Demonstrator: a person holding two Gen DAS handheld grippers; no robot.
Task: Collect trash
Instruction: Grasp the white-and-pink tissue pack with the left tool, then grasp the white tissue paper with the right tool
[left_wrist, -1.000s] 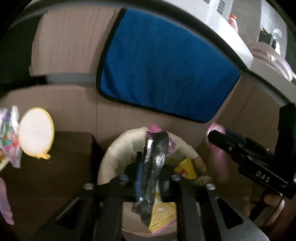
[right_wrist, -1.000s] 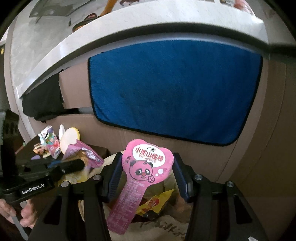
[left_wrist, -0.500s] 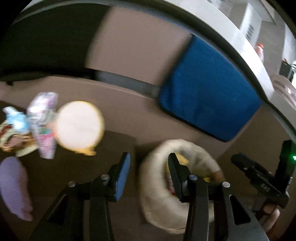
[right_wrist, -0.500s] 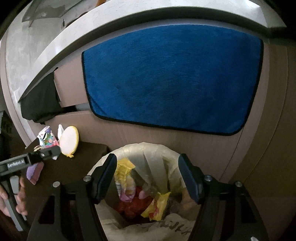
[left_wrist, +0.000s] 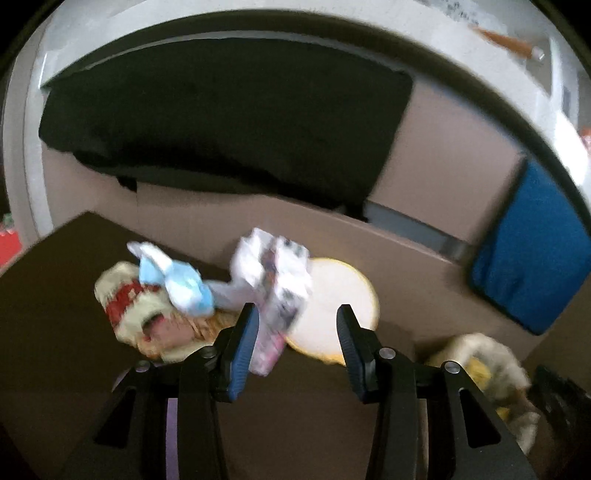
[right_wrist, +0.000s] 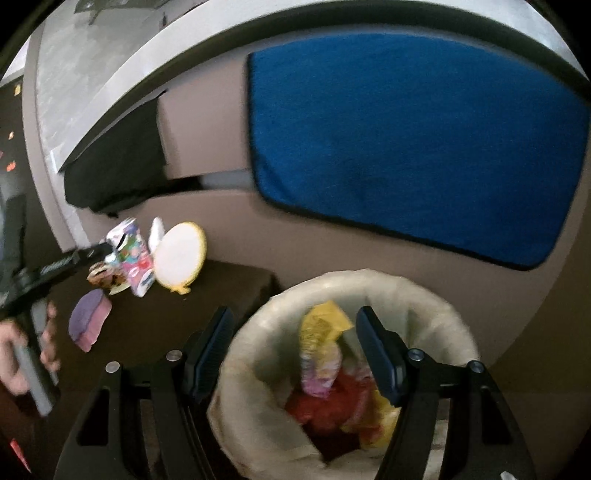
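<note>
The left tongs (left_wrist: 293, 345) stand apart with nothing pinched between them, and they point at a little heap of trash on the dark table (left_wrist: 55, 314). Right in front of them, nearest their left finger, lies a crumpled white and pink wrapper (left_wrist: 275, 284). It looks light, thin and crinkly, so I think it will squash flat in a grip and could slip out if only a corner is pinched; the thick bunched middle seems the best place to take hold. Just behind the tongs' gap leans a round white lid with a yellow rim (left_wrist: 338, 306), which looks stiffer. Farther to the left lie a blue and white wrapper (left_wrist: 177, 280) and a tan snack bag (left_wrist: 144, 314), both soft. The right tongs (right_wrist: 293, 350) are also wide apart and empty, and they hang over the trash bin (right_wrist: 258, 332), whose pale bag already holds yellow, pink and red wrappers. A purple sponge (right_wrist: 90, 319) lies on the table to the left of the right tongs, near the person's hand (right_wrist: 22, 358).
</note>
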